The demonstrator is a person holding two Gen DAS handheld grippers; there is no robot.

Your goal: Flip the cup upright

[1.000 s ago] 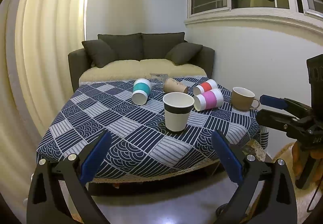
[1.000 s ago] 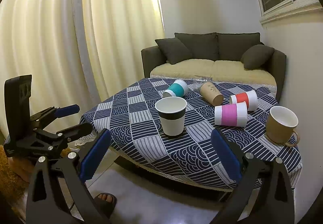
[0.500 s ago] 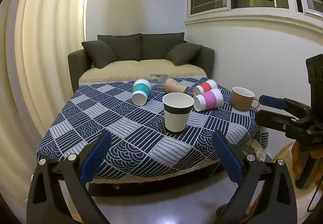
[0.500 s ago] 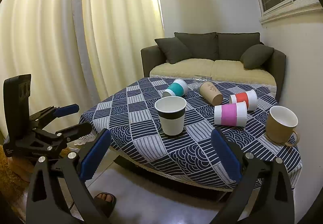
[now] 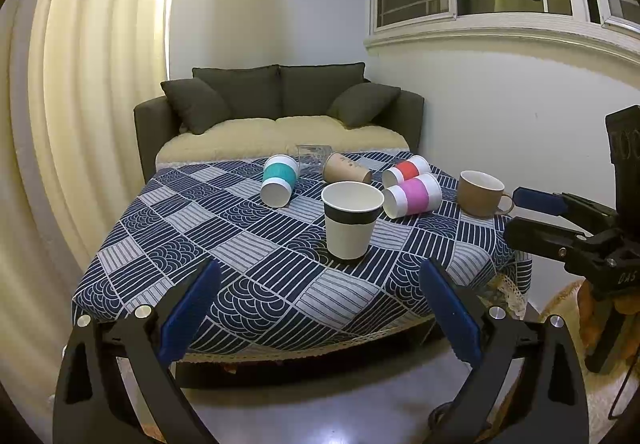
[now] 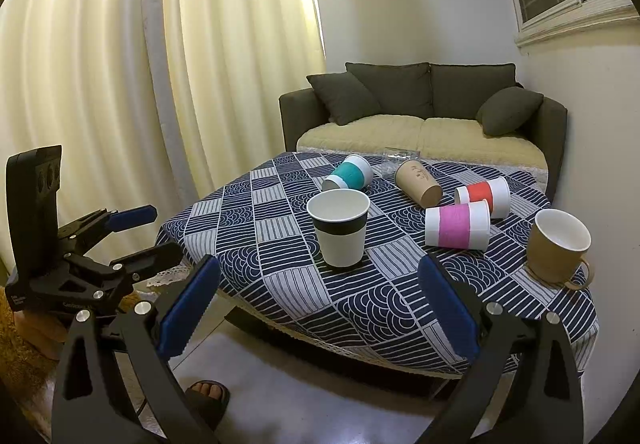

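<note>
on tablecloth (image 5: pixel 224 244), upright cup (image 5: pixel 351 220), unlabelled

Warm dim indoor light, glowing curtain (image 5: pixel 100 92), soft shadows, sharp focus, strong fisheye bending, dark corners

The left gripper (image 5: pixel 318 302) has black angular arms with triangular cut-outs, silver screws, and blue ribbed pads (image 5: pixel 188 310); the right gripper (image 6: pixel 318 302) is built alike; faint pale lettering marks each body seen from the other camera; bare toes in a dark sandal (image 6: pixel 206 396) show at seven o'clock.
</note>
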